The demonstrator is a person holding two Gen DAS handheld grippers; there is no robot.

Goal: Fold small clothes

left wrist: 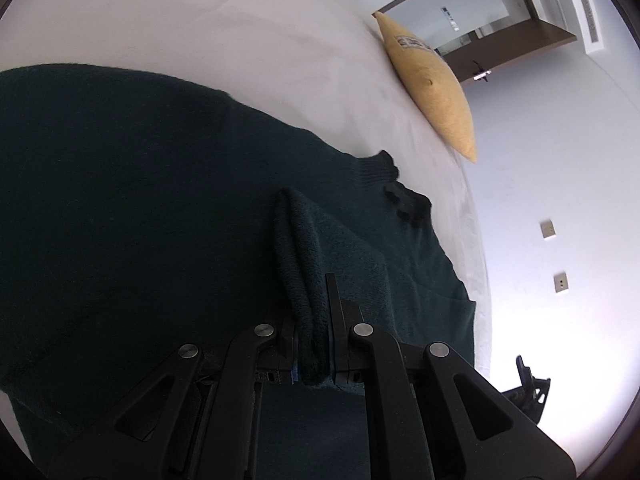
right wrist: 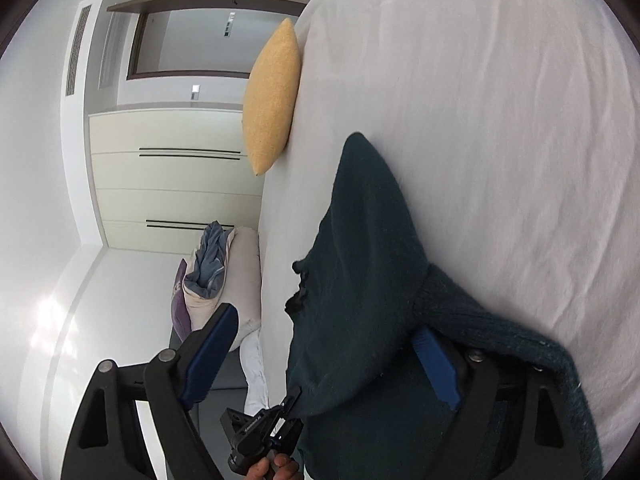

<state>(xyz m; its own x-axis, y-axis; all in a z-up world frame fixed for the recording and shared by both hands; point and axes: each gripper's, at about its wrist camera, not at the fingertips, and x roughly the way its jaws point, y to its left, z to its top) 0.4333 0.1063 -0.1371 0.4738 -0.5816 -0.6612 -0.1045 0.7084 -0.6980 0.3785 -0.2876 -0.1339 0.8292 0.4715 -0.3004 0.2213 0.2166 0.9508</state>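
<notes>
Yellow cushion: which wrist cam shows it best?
Right wrist. The yellow cushion sits high in the frame, its whole outline unobstructed against the white bed. The left wrist view also shows it whole, with a printed patch near its top, but farther toward the edge.

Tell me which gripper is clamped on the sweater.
The left gripper: its jaws pinch a fold of the sweater. The right gripper gapes open, the cloth merely draped between its fingers.
</notes>
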